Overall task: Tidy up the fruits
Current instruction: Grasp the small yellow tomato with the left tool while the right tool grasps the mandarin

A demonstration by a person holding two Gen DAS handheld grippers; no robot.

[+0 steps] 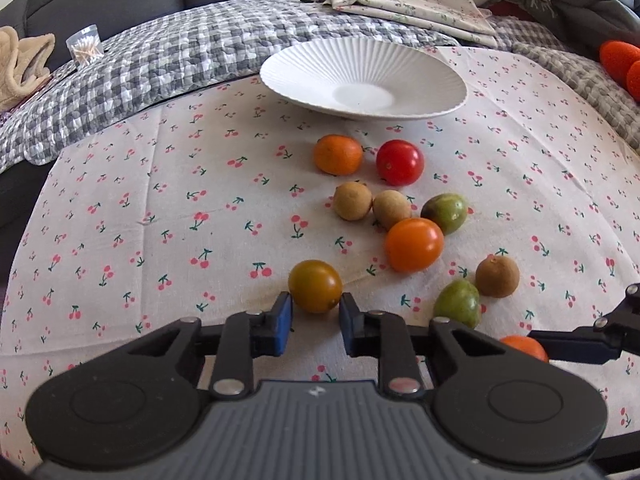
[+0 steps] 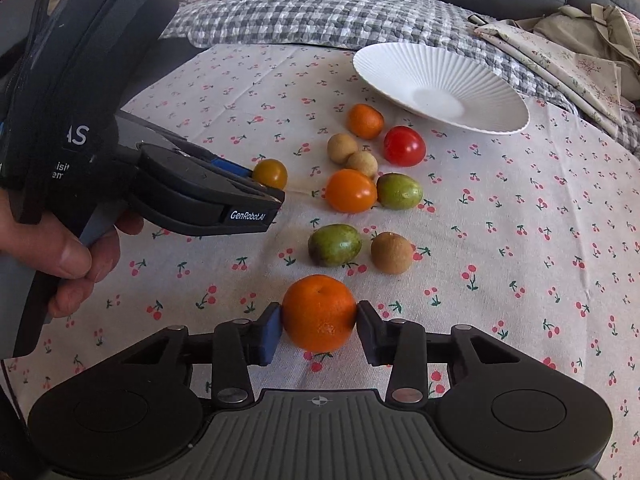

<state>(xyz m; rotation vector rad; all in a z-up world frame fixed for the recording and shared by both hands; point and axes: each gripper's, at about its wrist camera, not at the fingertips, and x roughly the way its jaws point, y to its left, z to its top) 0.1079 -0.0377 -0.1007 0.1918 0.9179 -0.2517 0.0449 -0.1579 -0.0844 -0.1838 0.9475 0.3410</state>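
Several small fruits lie on a cherry-print cloth before an empty white ribbed plate. My left gripper has its two pads against the sides of a yellow-brown tomato that rests on the cloth. My right gripper is shut on a mandarin, which peeks out at the lower right of the left wrist view. Loose fruits include another mandarin, a red tomato, an orange tomato, two green fruits and three brown longans.
A grey checked quilt lies behind the cloth, with folded floral fabric at the back right. A clear tub of cotton swabs stands at the back left. A dark sofa is behind. Red objects sit at the far right.
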